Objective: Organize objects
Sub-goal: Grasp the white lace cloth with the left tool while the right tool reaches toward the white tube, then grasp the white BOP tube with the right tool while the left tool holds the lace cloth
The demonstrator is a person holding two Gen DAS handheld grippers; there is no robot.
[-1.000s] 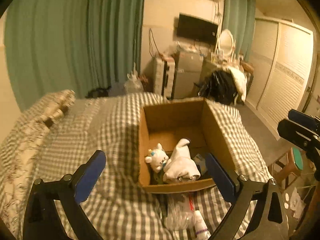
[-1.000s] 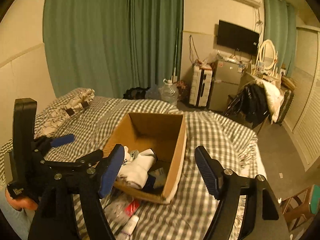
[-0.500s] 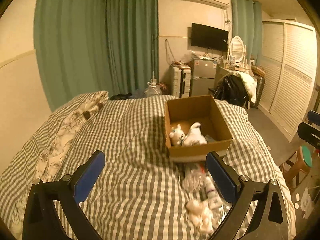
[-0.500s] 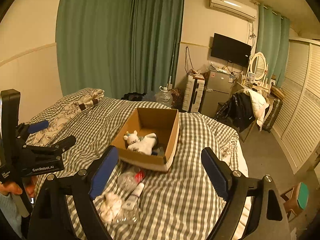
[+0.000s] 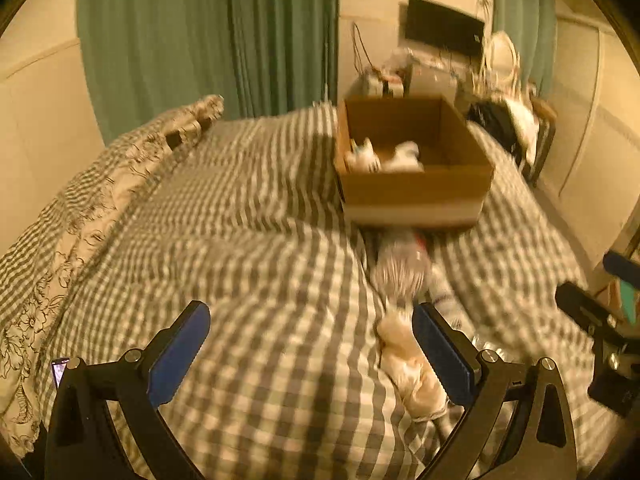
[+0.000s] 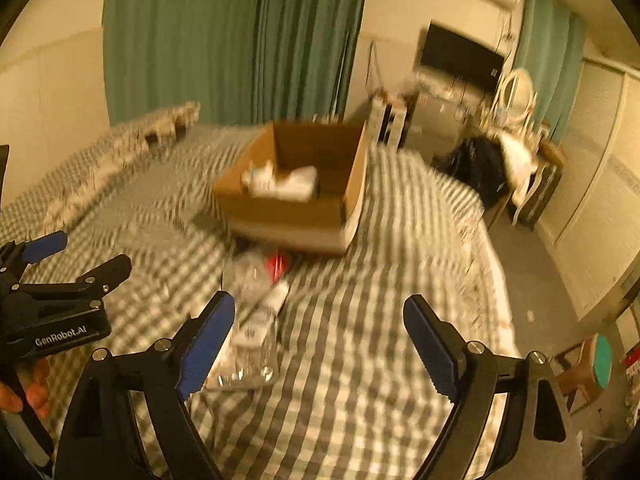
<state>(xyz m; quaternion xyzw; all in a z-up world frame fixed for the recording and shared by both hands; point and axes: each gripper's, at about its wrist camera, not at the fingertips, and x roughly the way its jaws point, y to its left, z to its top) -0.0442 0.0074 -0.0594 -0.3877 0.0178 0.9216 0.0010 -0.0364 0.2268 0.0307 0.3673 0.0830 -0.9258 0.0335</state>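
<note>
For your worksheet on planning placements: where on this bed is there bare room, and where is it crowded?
Free: the checked duvet between the floral pillow and cardboard box, and the strip right of the box. Crowded: the bottle, tube and cream bundle in front of it.

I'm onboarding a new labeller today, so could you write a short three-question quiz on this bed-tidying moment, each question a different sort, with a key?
1. True or false: the cardboard box on the checked bedspread already has white soft items inside.
2. Multiple choice: the left gripper is A) shut on a bottle, B) open and holding nothing, C) out of view.
3. Fill in: in the right wrist view, the white tube lies on the bed between the box and the right gripper's ____ finger.

Key: 1 true; 2 B; 3 left.
</note>
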